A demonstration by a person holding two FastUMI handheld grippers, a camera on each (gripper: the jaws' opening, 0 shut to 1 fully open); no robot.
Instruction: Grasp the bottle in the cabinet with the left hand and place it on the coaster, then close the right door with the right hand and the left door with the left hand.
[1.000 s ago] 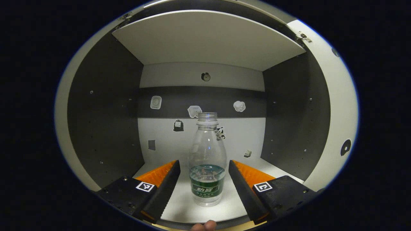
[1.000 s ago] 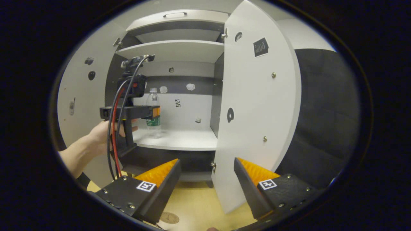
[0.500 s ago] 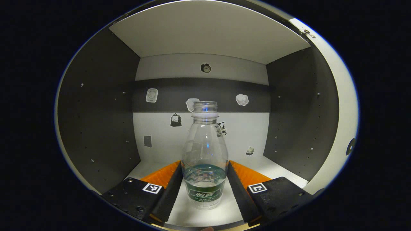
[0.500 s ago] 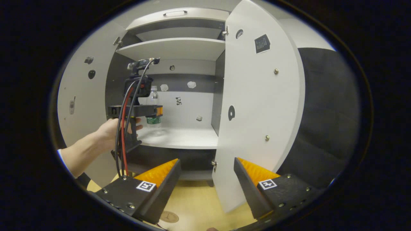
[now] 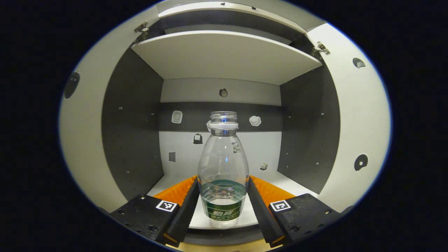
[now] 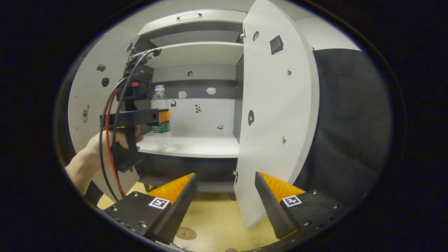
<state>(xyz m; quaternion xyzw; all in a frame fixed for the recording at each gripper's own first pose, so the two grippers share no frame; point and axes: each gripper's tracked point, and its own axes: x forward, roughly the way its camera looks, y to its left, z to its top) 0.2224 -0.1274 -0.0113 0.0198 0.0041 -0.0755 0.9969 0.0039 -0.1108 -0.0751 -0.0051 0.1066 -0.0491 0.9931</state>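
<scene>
A clear bottle [image 5: 223, 168] with a green label and no cap stands upright between the fingers of my left gripper [image 5: 222, 181], which is shut on its lower body. It is at the front edge of the cabinet's lower shelf [image 5: 280, 180]. In the right gripper view the same bottle [image 6: 160, 101] sits in the left gripper [image 6: 162, 117], held by a hand [image 6: 94, 147]. My right gripper [image 6: 225, 176] is open and holds nothing, low in front of the cabinet. A round coaster [image 6: 185, 232] lies on the wooden table below it.
Both cabinet doors stand open: the right door [image 6: 276, 105] swings out close ahead of my right gripper, the left door [image 6: 91, 91] behind the hand. An upper shelf [image 5: 224, 52] hangs above the bottle. Stickers dot the back wall. Cables [image 6: 108, 140] trail from the left gripper.
The left gripper's fingers closed on the bottle, then drew back with it from deep in the cabinet to the shelf's front edge. The right gripper has hardly moved.
</scene>
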